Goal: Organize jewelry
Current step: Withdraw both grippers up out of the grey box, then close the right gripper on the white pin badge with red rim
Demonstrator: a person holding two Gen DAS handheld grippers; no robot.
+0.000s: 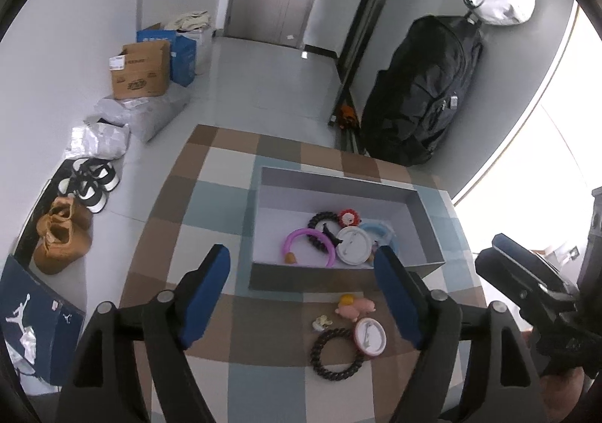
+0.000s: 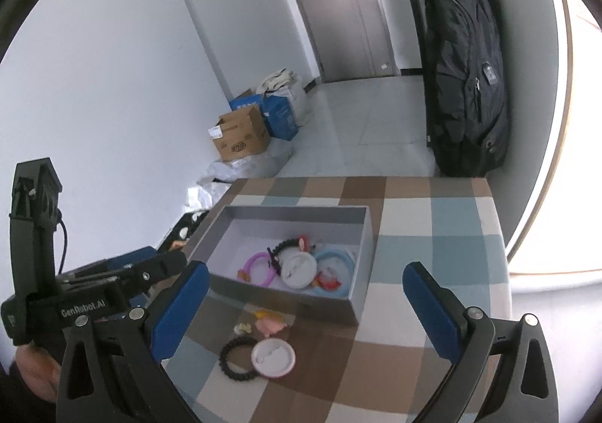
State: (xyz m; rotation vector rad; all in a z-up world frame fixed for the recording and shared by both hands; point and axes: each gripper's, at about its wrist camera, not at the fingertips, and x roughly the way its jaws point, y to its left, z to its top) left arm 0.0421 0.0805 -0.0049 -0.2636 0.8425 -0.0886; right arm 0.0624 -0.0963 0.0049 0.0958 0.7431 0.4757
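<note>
Grey box (image 1: 417,220) on the checked tablecloth (image 1: 210,197), holding a pink ring (image 1: 297,237), a black braided ring (image 1: 320,220), a white round badge (image 1: 351,244) and a pale blue ring (image 1: 380,231). Before it on the cloth lie a second black braided ring (image 1: 336,353), touching a pink-rimmed badge (image 1: 370,336), and small pink charms (image 1: 355,308) (details blurred). Left gripper (image 1: 303,295) and right gripper (image 2: 304,304): jaws apart, nothing between them.
</note>
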